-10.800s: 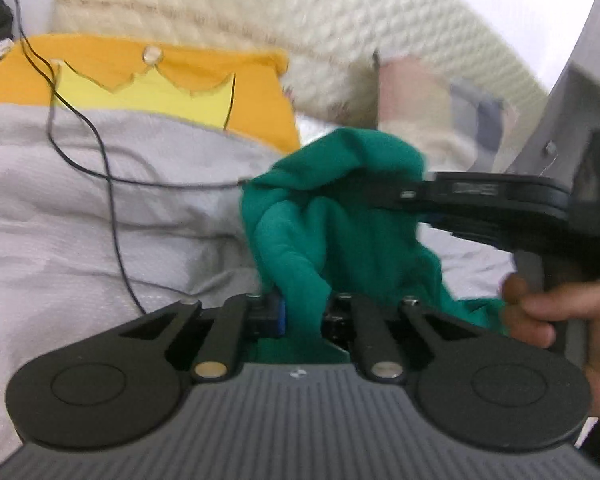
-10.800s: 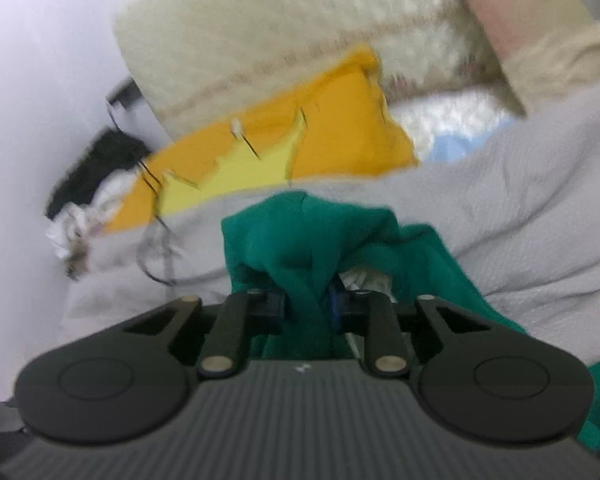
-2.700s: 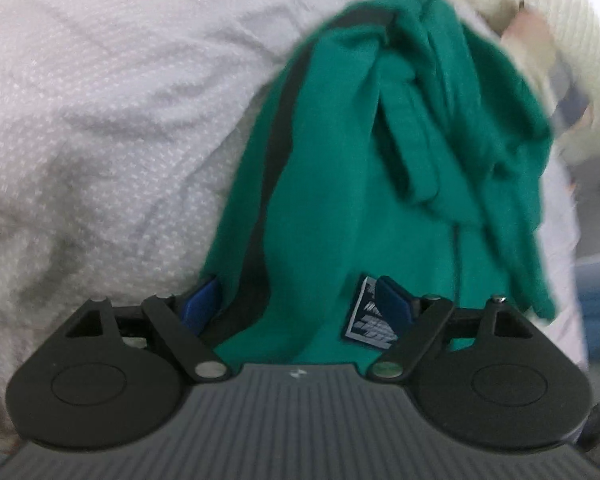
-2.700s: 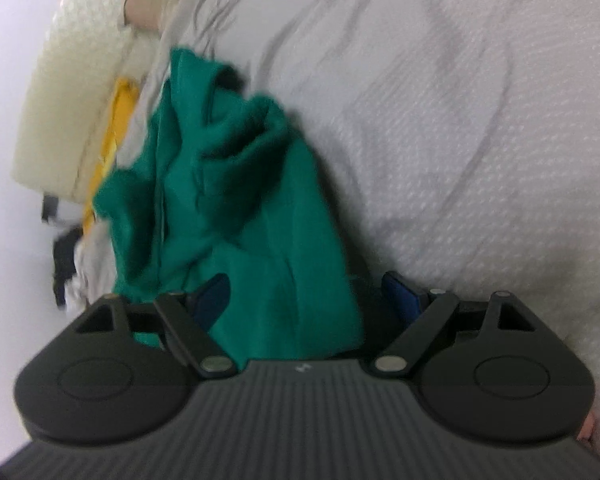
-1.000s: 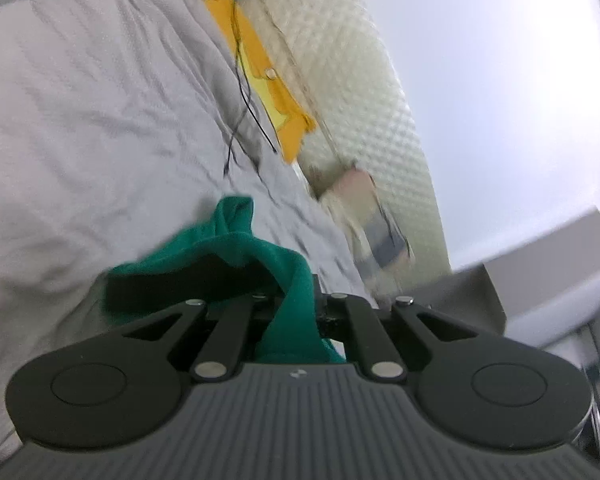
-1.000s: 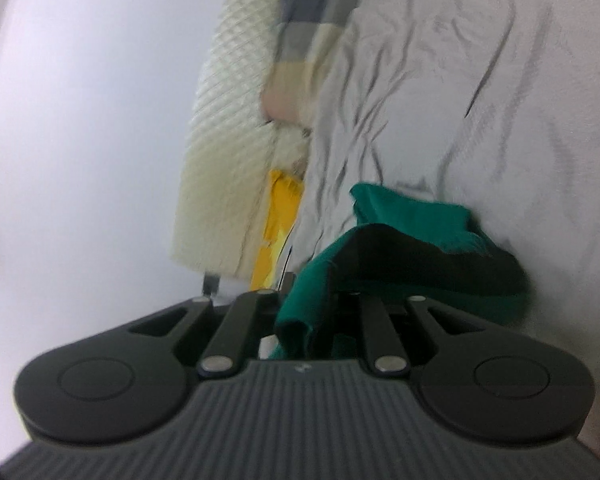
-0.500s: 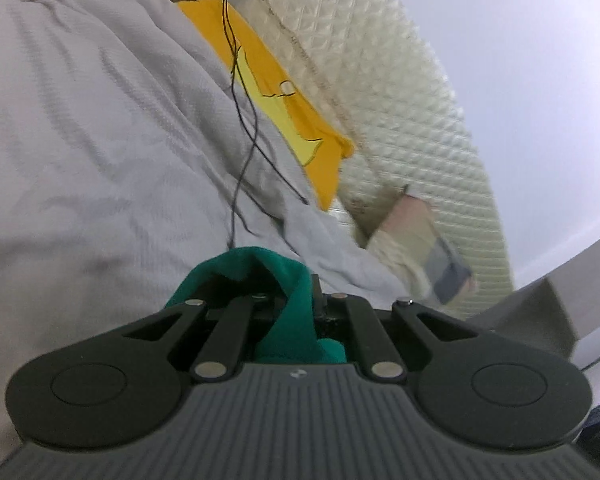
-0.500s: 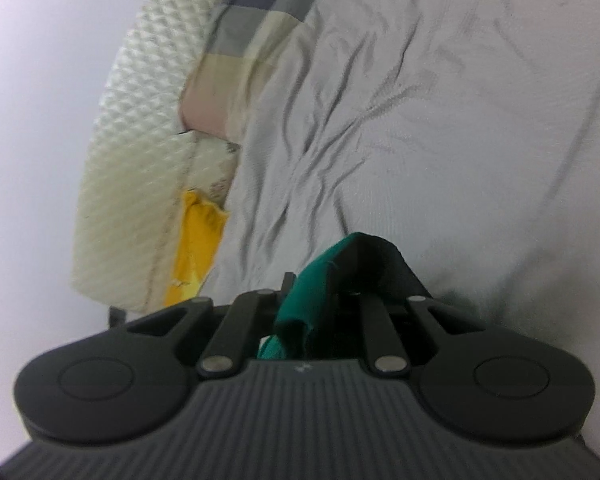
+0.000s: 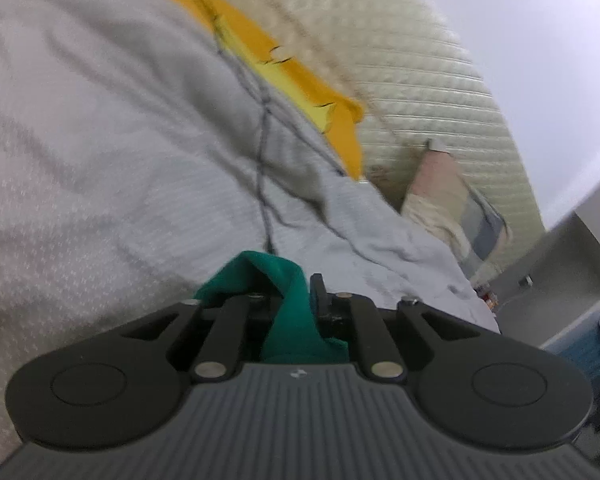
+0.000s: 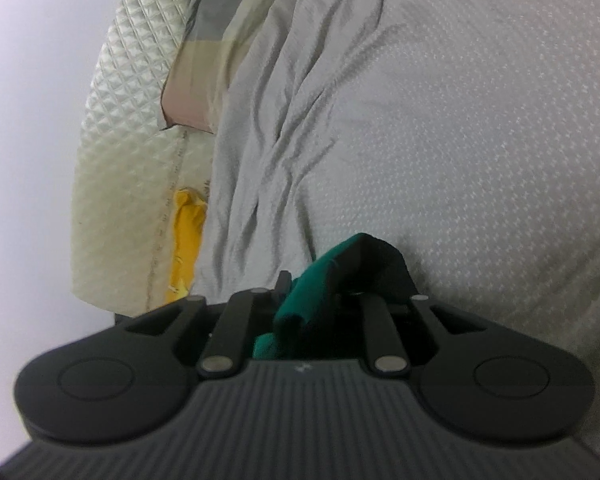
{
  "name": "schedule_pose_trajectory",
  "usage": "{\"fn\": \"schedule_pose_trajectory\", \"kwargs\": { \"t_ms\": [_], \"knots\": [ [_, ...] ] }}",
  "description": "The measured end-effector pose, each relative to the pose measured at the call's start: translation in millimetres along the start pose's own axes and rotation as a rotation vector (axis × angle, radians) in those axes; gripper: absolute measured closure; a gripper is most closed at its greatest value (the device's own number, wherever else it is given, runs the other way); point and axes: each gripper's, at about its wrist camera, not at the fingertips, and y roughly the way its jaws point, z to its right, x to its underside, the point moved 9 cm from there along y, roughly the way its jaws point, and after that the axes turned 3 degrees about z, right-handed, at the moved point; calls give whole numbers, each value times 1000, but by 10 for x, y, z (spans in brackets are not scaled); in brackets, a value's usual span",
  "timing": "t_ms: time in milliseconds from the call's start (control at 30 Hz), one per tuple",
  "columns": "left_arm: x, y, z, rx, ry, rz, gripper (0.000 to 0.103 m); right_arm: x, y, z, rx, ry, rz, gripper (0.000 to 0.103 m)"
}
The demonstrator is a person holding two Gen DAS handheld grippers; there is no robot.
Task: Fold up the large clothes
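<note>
The left wrist view showed the left gripper (image 9: 296, 300) low in the frame, over a grey bedsheet (image 9: 100, 160). A fold of the green garment (image 9: 288, 308) stood between its two fingers and rose a little above them at the lower centre of the picture. The jaws were narrow and were opening, with the cloth between them; whether the pads pressed on it I could not tell, because the cloth hid them. A thin dark cable (image 9: 264, 168) ran across the sheet from the upper centre down toward the garment. In the upper part lay a yellow-orange cloth (image 9: 300, 80), and behind it a cream quilted headboard (image 9: 420, 80). A striped pillow (image 9: 452, 200) leaned at the right, beside the headboard.

In the right wrist view the right gripper (image 10: 320, 308) was also low in the frame, above the same bedsheet (image 10: 460, 120). The garment (image 10: 312, 292), here green with a dark band, was bunched between its fingers. These jaws were narrow too and were opening, and again the pads were hidden. The pillow (image 10: 220, 40) was at the upper left, the headboard (image 10: 120, 140) at the left edge, and a strip of the yellow-orange cloth (image 10: 188, 232) lay between headboard and sheet.
</note>
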Motion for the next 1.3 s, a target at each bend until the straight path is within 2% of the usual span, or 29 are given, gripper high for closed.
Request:
{"fn": "schedule_pose_trajectory", "kwargs": {
  "t_ms": [33,67,100,133,200,233,367,433,500,600,733,867,933,1033,1100,1167,1233,1300],
  "knots": [
    [16,-40,47,8,24,-5,56,18,-47,-37,-2,-15,-1,77],
    [37,-94,105,17,47,-8,44,44,-97,-102,-10,-38,-5,74],
    [57,-177,170,17,72,-1,33,75,-156,-171,-21,-63,-8,62],
    [80,-267,235,16,102,13,29,112,-237,-235,-36,-88,-10,45],
    [161,-462,367,4,169,36,26,202,-422,-397,-78,-147,-6,29],
    [203,-562,423,-8,187,46,24,246,-509,-468,-93,-166,-2,28],
    [447,-987,665,-44,274,85,23,523,-894,-686,-141,-244,-17,28],
    [572,-1188,807,-77,347,84,23,712,-1055,-757,-121,-331,-24,28],
    [701,-1360,943,-74,397,93,23,924,-1153,-821,-83,-435,-45,28],
    [898,-1503,1054,-63,427,68,23,1192,-1233,-851,2,-559,-57,28],
    [1148,-1496,1068,-70,453,25,23,1448,-1244,-914,19,-654,-69,29],
    [1321,-1334,985,-104,461,-21,23,1675,-1146,-990,32,-818,-77,32],
    [1367,-1200,946,-109,457,-38,23,1740,-1043,-996,46,-872,-83,42],
    [1370,-898,928,-135,487,-68,23,1702,-801,-1001,63,-883,-94,51],
    [1324,-667,938,-165,537,-79,23,1623,-563,-1045,86,-893,-95,52],
    [1253,-424,924,-190,571,-96,23,1574,-317,-1022,120,-914,-137,52],
    [1164,-222,884,-212,577,-105,23,1522,-32,-971,157,-919,-187,52],
    [1039,-4,841,-228,567,-126,23,1440,228,-930,190,-908,-202,53]
  ]
}}
